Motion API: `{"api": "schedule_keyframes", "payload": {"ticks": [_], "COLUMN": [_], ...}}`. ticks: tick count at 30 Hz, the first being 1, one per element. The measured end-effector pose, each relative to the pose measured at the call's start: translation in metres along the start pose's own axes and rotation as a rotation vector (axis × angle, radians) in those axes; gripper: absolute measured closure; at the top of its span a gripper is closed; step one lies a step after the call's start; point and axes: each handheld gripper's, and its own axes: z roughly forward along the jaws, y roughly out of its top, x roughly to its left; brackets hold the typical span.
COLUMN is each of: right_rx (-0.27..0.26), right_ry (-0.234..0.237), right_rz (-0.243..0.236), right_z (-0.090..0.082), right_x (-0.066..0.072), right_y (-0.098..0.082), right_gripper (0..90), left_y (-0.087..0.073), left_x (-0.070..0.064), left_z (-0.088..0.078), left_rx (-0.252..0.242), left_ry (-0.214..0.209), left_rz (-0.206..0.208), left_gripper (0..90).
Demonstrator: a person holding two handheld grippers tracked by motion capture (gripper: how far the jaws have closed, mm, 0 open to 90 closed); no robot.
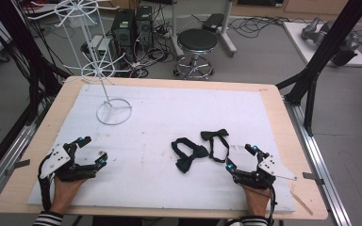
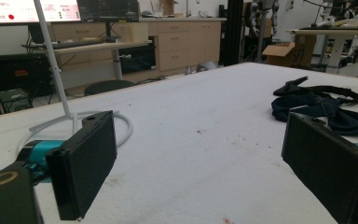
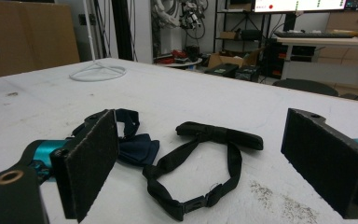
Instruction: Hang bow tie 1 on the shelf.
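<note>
Both jaws spread: left hand-held gripper near-left on the counter; right hand-held gripper beside seemingly two bow ties.

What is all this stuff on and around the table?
bow ties: two; a dark navy one beside a black one, straps looped, on the white sheet ahead of the right gripper
wire display stand: one, white, ring base on the sheet's far left
sheet: one, white, stained, covering the table
table: one, light wood edge
stool: one, black seat, on the floor beyond the table
computer towers: two, black, on the floor with cables
left gripper: one, black, jaws open, empty, near left
right gripper: one, black, jaws open, empty, near right
sleeves: two, striped, bottom edge
</note>
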Motion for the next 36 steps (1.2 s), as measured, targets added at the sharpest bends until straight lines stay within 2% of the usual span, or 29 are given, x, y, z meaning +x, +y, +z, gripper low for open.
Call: {"api": "schedule_keyframes", "payload": {"ticks": [13, 17, 22, 30, 35, 36], "right_rx": [0.009, 0.004, 0.019, 0.026, 0.066, 0.066], "right_ry": [-0.002, -0.005, 0.008, 0.032, 0.075, 0.075], "right_rz": [0.024, 0.017, 0.047, 0.030, -0.028, -0.028], "right_z": [0.000, 0.001, 0.001, 0.000, 0.004, 0.004], "right_x": [-0.002, -0.003, -0.004, -0.008, -0.008, -0.008], "right_y": [0.001, 0.001, 0.002, 0.015, 0.033, 0.033], "right_gripper": [10.5, 10.5, 10.5, 10.5, 10.5, 10.5], "left_y": [0.000, 0.000, 0.000, 0.000, 0.000, 0.000], "left_x": [0.000, 0.000, 0.000, 0.000, 0.000, 0.000], "left_z": [0.000, 0.000, 0.001, 0.001, 0.001, 0.001], "left_rx": [0.001, 0.004, 0.006, 0.010, 0.011, 0.012], "left_ry": [-0.002, -0.002, -0.003, -0.004, -0.006, -0.005], "left_rz": [0.002, 0.001, -0.001, 0.002, 0.002, 0.004], "left_gripper": [10.7, 10.7, 10.7, 10.7, 10.7, 10.7]}}
